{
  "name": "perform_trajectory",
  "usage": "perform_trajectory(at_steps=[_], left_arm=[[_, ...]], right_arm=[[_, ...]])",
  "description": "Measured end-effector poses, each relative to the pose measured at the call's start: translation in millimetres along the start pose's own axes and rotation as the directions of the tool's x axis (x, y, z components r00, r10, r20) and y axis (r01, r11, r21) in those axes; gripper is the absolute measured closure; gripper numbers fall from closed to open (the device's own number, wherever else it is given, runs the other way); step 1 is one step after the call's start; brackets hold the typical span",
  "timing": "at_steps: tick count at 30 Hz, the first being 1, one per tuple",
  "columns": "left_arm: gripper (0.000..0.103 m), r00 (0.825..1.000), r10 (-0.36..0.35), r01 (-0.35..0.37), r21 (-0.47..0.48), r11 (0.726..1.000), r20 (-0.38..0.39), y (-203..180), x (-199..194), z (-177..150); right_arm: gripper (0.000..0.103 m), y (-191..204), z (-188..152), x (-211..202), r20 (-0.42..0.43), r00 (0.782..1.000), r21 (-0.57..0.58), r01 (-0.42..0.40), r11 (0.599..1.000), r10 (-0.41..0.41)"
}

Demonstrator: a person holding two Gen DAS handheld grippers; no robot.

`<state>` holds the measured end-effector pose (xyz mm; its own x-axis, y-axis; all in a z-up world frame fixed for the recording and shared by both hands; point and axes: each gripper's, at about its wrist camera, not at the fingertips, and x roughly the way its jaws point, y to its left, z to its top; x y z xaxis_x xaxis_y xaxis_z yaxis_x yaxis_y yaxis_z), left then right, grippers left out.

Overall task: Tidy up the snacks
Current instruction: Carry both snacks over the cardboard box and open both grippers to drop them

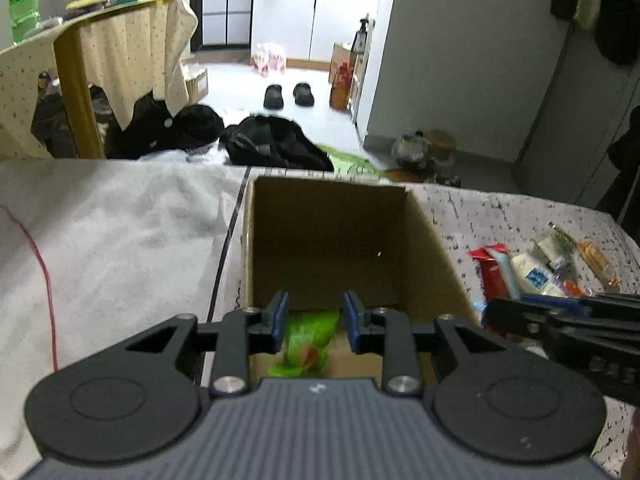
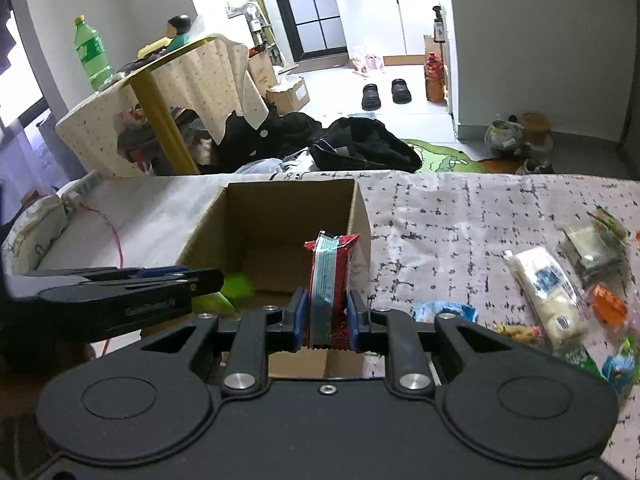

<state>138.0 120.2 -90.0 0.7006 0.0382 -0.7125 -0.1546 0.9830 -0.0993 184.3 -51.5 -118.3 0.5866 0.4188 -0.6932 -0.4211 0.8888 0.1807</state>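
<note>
An open cardboard box (image 1: 424,236) stands on the patterned cloth; it also shows in the right wrist view (image 2: 360,216). My left gripper (image 1: 314,322) is open above the box's near edge, and a blurred green snack packet (image 1: 308,340) lies below it inside the box, seen too in the right wrist view (image 2: 236,286). My right gripper (image 2: 327,320) is shut on a red and light-blue snack packet (image 2: 330,276), held upright over the box's right near corner; the packet also shows in the left wrist view (image 1: 494,270). Loose snacks (image 2: 548,292) lie to the right.
Several more packets (image 1: 560,264) lie on the cloth right of the box. A white blanket (image 1: 112,240) with a red cord (image 1: 46,280) covers the left. Beyond the edge are black bags (image 2: 360,144), a draped table (image 2: 168,88) and a green bottle (image 2: 91,53).
</note>
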Motion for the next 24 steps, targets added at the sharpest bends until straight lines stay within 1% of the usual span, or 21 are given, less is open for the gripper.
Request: perform_trajectory(at_steps=[3, 5, 6, 7, 8, 9, 10, 11, 12, 13, 15, 16, 18, 19, 20, 21, 24], left_arm=[[0.067, 1.0, 0.007, -0.007, -0.015, 1.0, 0.016, 0.9, -5.3, -0.4], [0.058, 1.0, 0.012, -0.011, -0.024, 1.0, 0.027, 1.3, -9.0, -0.1], [0.056, 0.999, 0.015, -0.014, -0.031, 0.999, 0.032, 1.9, -11.2, 0.2], [0.052, 0.999, 0.018, -0.016, -0.04, 0.999, 0.038, 2.8, -13.8, 0.3], [0.049, 0.999, 0.019, -0.017, -0.049, 0.999, 0.042, 4.2, -15.4, 1.0], [0.048, 0.999, 0.02, -0.017, -0.06, 0.998, 0.046, 5.0, -18.0, 1.2], [0.043, 0.999, 0.02, -0.016, -0.068, 0.998, 0.049, 5.1, -20.1, 1.5], [0.037, 0.998, 0.02, -0.016, -0.075, 0.997, 0.051, 5.0, -22.1, 1.5], [0.034, 0.998, 0.021, -0.017, -0.08, 0.997, 0.052, 4.4, -24.0, 1.3], [0.03, 0.998, 0.024, -0.02, -0.083, 0.996, 0.053, 3.9, -25.3, 1.0], [0.029, 0.998, 0.041, -0.036, -0.091, 0.995, 0.047, 0.3, -27.1, 1.0], [0.028, 0.998, 0.043, -0.039, -0.096, 0.995, 0.043, -0.9, -28.2, 1.1], [0.028, 0.998, 0.037, -0.031, -0.114, 0.993, 0.048, -1.7, -30.9, 0.6], [0.026, 0.998, 0.027, -0.02, -0.126, 0.992, 0.056, -2.1, -33.1, -0.4], [0.022, 0.998, 0.019, -0.011, -0.135, 0.991, 0.062, -1.8, -34.1, -1.1], [0.02, 0.998, 0.015, -0.005, -0.146, 0.989, 0.066, -3.2, -36.1, -1.3], [0.01, 0.996, 0.008, 0.009, -0.178, 0.984, 0.094, -7.1, -42.9, -1.3]], right_arm=[[0.082, 1.3, 1.1, 7.6, -0.011, 1.0, 0.003, -0.003, 1.0, 0.003], [0.082, 2.2, 1.2, 11.2, -0.019, 1.0, 0.006, -0.009, 1.0, 0.009], [0.082, 3.5, 1.0, 12.3, -0.021, 1.0, 0.005, -0.01, 1.0, 0.01], [0.081, 4.4, 0.8, 12.9, -0.022, 1.0, 0.001, -0.016, 1.0, 0.016], [0.077, 5.4, 1.5, 13.4, -0.025, 0.999, -0.001, -0.025, 1.0, 0.025], [0.076, 5.1, 1.9, 13.3, -0.026, 0.999, -0.001, -0.025, 1.0, 0.025], [0.075, 4.3, 1.8, 11.7, -0.023, 0.999, -0.002, -0.027, 1.0, 0.027], [0.071, 3.6, 2.4, 10.3, -0.02, 0.999, -0.003, -0.031, 1.0, 0.031], [0.064, 2.3, 2.3, 7.7, -0.014, 0.999, -0.003, -0.034, 0.999, 0.034], [0.06, 0.9, 2.5, 5.3, -0.009, 0.999, -0.005, -0.033, 0.999, 0.033], [0.047, -2.7, 3.2, -0.6, 0.0, 0.999, -0.014, -0.034, 0.999, 0.034], [0.044, -5.5, 3.3, -4.2, 0.004, 0.999, -0.014, -0.035, 0.999, 0.035], [0.029, -12.6, 4.2, -11.1, 0.015, 0.999, -0.002, -0.03, 1.0, 0.03], [0.025, -16.9, 4.4, -13.9, 0.019, 0.999, 0.004, -0.026, 1.0, 0.026], [0.016, -20.8, 3.7, -18.1, 0.025, 0.999, 0.007, -0.02, 1.0, 0.02], [0.009, -24.1, 3.1, -20.6, 0.029, 0.999, 0.007, -0.013, 1.0, 0.013], [0.0, -34.0, -1.6, -32.8, 0.057, 0.998, 0.004, 0.003, 1.0, -0.003]])
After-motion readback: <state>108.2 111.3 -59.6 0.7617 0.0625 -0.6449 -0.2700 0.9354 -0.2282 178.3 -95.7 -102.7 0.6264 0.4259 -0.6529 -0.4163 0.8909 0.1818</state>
